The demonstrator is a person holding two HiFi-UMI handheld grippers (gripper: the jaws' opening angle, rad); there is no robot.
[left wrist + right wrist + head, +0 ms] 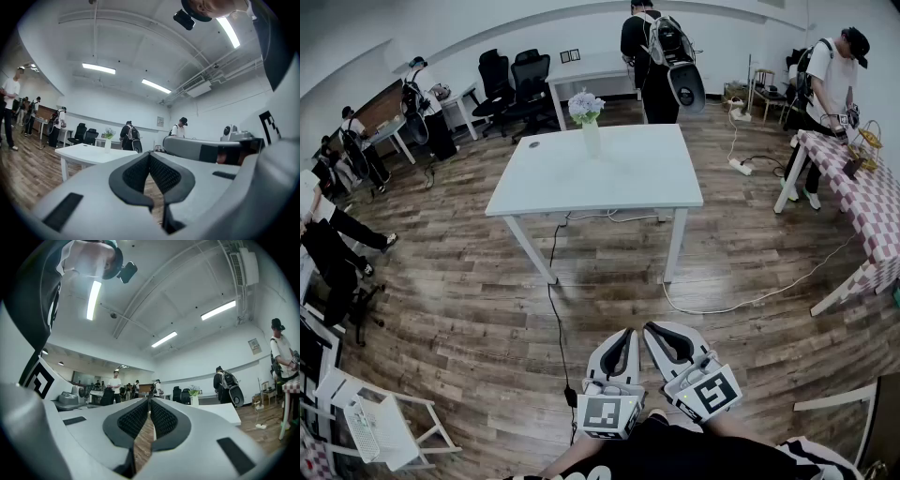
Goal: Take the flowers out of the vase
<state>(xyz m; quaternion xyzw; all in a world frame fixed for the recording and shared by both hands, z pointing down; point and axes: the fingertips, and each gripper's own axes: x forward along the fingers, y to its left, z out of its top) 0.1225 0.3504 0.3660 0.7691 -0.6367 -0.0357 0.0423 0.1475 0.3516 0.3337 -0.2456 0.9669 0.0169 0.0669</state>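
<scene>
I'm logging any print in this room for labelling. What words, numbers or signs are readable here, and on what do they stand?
No text here can be read.
Left marker cube: black square pattern only, no letters or numbers.
Right marker cube: the same, pattern only.
Wall sign: too small to read.
Pair of small frames on the far wall: too small to read.
</scene>
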